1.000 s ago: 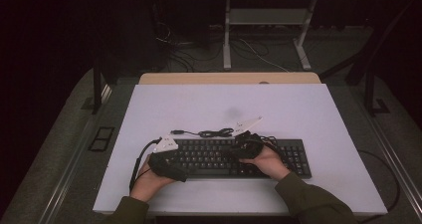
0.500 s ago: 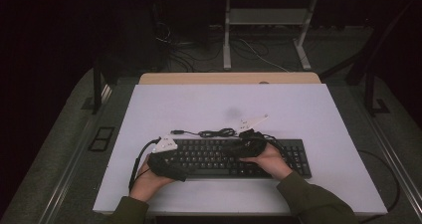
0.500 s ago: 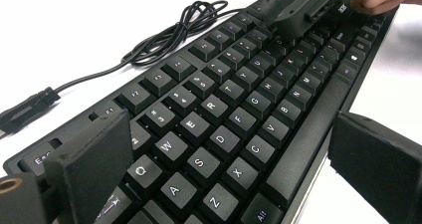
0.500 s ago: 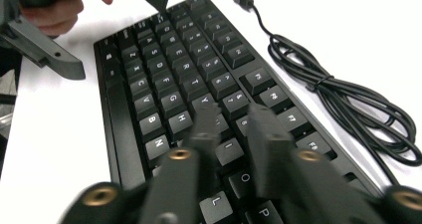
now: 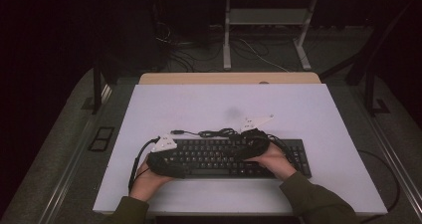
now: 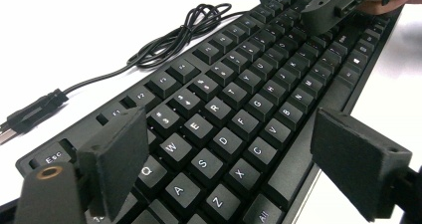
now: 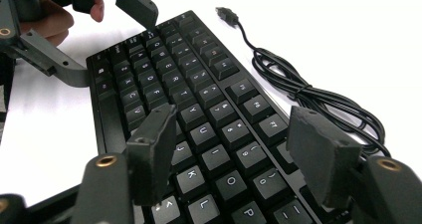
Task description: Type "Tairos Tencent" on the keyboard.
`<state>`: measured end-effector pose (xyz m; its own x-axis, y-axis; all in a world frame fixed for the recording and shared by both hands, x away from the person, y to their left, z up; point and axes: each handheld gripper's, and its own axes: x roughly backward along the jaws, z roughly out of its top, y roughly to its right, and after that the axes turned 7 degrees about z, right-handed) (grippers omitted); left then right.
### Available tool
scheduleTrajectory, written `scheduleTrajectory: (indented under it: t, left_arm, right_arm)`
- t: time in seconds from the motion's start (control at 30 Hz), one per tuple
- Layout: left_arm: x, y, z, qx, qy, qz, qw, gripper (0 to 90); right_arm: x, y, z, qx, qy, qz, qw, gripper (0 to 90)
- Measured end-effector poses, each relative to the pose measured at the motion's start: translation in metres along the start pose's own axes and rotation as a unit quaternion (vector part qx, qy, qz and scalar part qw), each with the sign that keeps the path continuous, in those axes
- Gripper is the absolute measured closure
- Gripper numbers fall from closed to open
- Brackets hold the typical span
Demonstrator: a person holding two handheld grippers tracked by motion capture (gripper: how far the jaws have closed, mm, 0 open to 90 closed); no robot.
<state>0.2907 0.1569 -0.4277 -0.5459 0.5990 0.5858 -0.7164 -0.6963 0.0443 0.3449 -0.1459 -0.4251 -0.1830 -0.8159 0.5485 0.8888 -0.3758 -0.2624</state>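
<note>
A black keyboard lies flat on the white table, toward the person's edge of it, and everything else sits around it.

The left gripper hangs over the keyboard's left end. In the left gripper view its jaws stand spread wide, one pad over the far rim near the Esc key, the other out past the near edge beside the bottom letter row; the keyboard's width lies between them, but the pads press on nothing that I can see. The jaws have just been closing a little.

The right gripper is over the keyboard's middle-right part, with the person's hand resting toward the right end. In the right gripper view its jaws are also apart, hovering above the keys around K, L and O (not pinching any key or edge). These jaws have just been opening, and only the key tops show in the gap between them.

Behind the keyboard's far edge its cable lies in a loose coil on the table, touching nothing else, and the plug points away toward the left, just beyond the keyboard's far left corner.
</note>
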Motion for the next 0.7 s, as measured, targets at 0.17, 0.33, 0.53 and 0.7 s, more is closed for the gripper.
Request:
scheduleTrajectory:
  t: [0.17, 0.33, 0.53, 0.7]
  left_arm:
    - [0.001, -0.002, 0.001, 0.006, 0.003, 0.000, 1.0000, 21.4]
    - [0.000, -0.003, 0.004, 0.008, 0.004, -0.002, 1.0000, 29.1]
    - [-0.001, -0.004, 0.009, 0.008, 0.010, -0.007, 0.9999, 40.2]
    - [-0.004, -0.006, 0.013, 0.005, 0.014, -0.004, 0.9999, 51.9]
  right_arm:
    - [0.001, 0.001, -0.001, -0.006, 0.004, 0.002, 1.0000, 32.4]
    - [0.000, 0.001, -0.002, -0.005, 0.001, -0.001, 1.0000, 29.6]
    - [0.001, 0.002, -0.003, -0.006, 0.004, -0.002, 1.0000, 28.4]
    - [0.002, 0.001, -0.003, -0.010, 0.010, 0.000, 0.9999, 28.3]
